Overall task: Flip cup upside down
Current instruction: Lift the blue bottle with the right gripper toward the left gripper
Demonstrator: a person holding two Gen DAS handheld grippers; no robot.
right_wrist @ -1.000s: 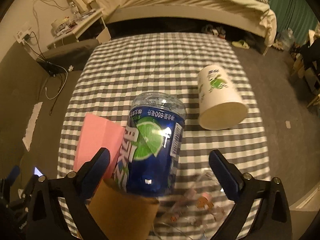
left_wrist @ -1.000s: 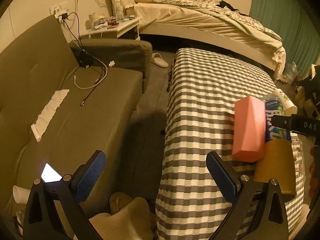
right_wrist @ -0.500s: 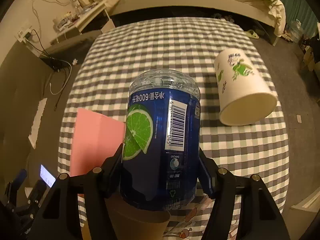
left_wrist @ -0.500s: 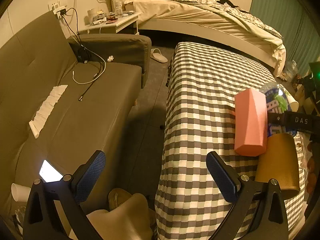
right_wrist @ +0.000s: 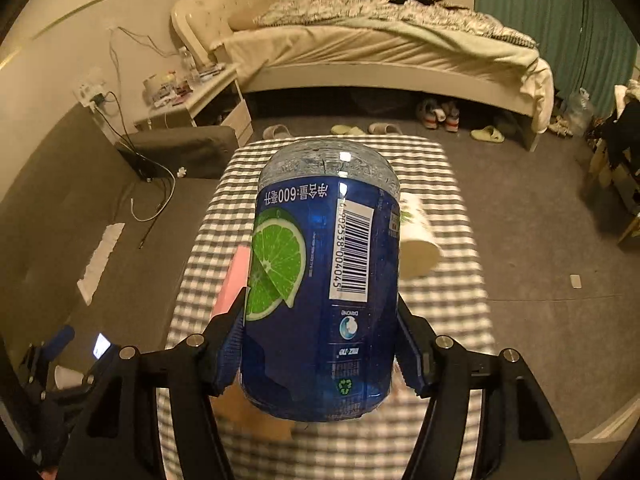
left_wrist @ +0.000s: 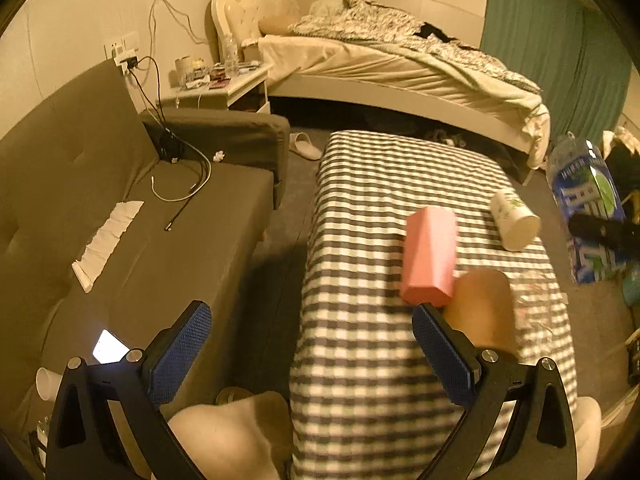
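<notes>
My right gripper (right_wrist: pixel 322 320) is shut on a blue lime-labelled plastic bottle (right_wrist: pixel 324 280) and holds it in the air above the checked table (right_wrist: pixel 440 312). Its label reads upside down and its clear domed end points away from me. The left wrist view shows the same bottle (left_wrist: pixel 588 200) at the far right, off the table's edge. A white paper cup (left_wrist: pixel 514 220) lies on its side on the cloth, partly hidden behind the bottle in the right wrist view. A brown cup (left_wrist: pixel 482 308) lies beside a pink block (left_wrist: pixel 430 256). My left gripper (left_wrist: pixel 310 344) is open and empty near the table's left edge.
A grey sofa (left_wrist: pixel 120 220) with cables, a tissue and a lit phone (left_wrist: pixel 109 347) stands left of the table. A bed (left_wrist: pixel 400 68) and a nightstand (left_wrist: pixel 216 84) fill the back of the room. Slippers and shoes (right_wrist: pixel 436 114) lie on the floor.
The right gripper went from open around the blue bottle to shut on it, then lifted it off the table. The left gripper stayed open and pulled back a little.
</notes>
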